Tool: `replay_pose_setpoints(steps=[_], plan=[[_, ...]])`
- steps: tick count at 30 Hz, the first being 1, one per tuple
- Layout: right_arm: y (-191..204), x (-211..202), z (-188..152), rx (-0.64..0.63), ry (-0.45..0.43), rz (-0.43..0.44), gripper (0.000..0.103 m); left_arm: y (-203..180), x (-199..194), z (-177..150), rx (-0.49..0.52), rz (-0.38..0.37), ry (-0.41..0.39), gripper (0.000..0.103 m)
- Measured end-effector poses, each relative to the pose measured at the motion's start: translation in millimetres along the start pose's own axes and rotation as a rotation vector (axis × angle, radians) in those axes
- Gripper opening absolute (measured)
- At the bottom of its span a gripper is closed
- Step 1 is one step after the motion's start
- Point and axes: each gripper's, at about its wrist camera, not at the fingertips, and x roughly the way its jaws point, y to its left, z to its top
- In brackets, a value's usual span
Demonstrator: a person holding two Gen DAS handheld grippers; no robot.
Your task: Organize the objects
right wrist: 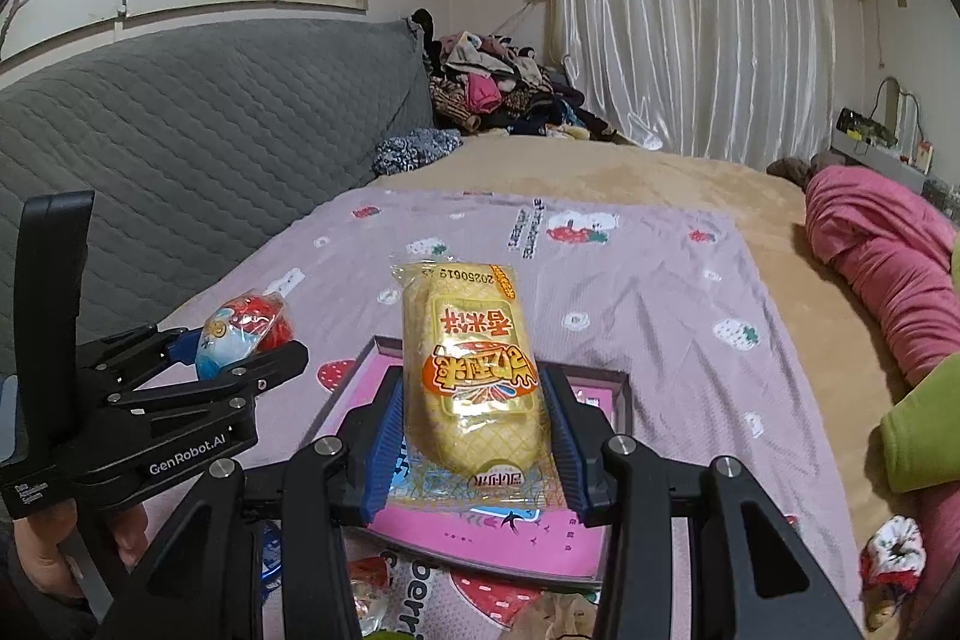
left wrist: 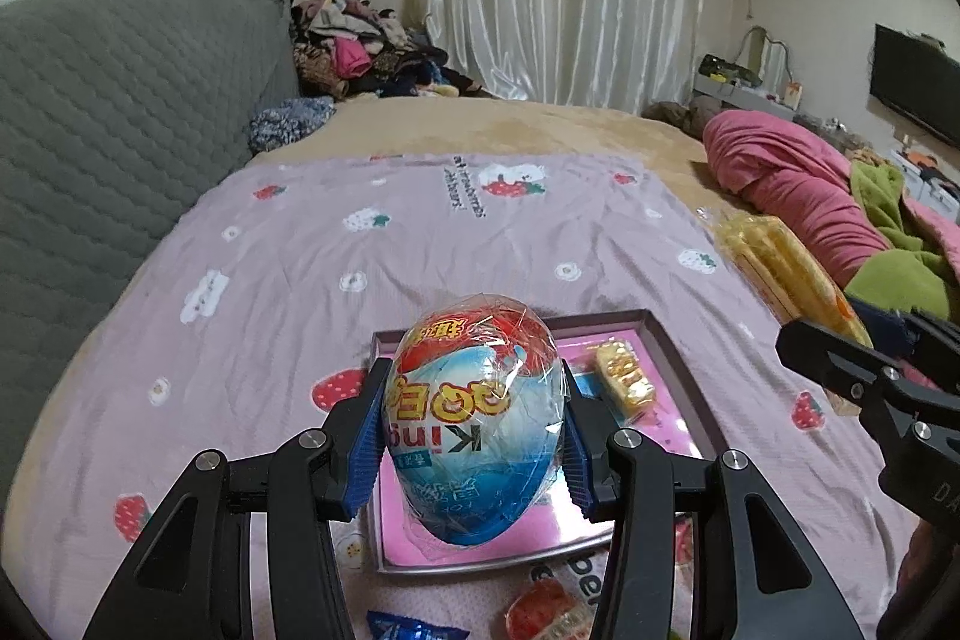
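My left gripper (left wrist: 474, 445) clamps the egg (left wrist: 474, 418) over the tray (left wrist: 690, 388), hiding its floor; my right gripper (right wrist: 471, 439) clamps the yellow pack (right wrist: 471, 376) above it.

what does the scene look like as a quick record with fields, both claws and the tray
left claw: shut on egg-shaped candy, held above the tray
right claw: shut on yellow snack pack, held above the tray
tray: pink inside, grey rim, on the strawberry sheet
in tray: small yellow wrapped snack
near edge: red wrapped candy, outside the tray
setting: bed, grey headboard
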Motion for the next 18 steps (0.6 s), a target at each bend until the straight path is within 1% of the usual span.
replay_pose_setpoints(steps=[3,5,9,14,18], plan=[[-5,15,-9,0.006,0.014,0.004,0.045,7,21,-9,-0.018,0.002,0.023,0.051],[-6,25,-15,0.005,0.026,-0.012,0.045,10,34,-16,-0.027,-0.008,0.041,0.051],[-8,45,-27,0.013,0.037,-0.009,0.045,13,58,-29,-0.011,0.013,0.06,0.051],[-10,69,-39,0.022,0.062,0.0,0.045,19,87,-41,-0.017,0.013,0.096,0.051],[-11,88,-50,0.021,0.086,-0.004,0.045,19,105,-50,0.005,0.026,0.109,0.051]])
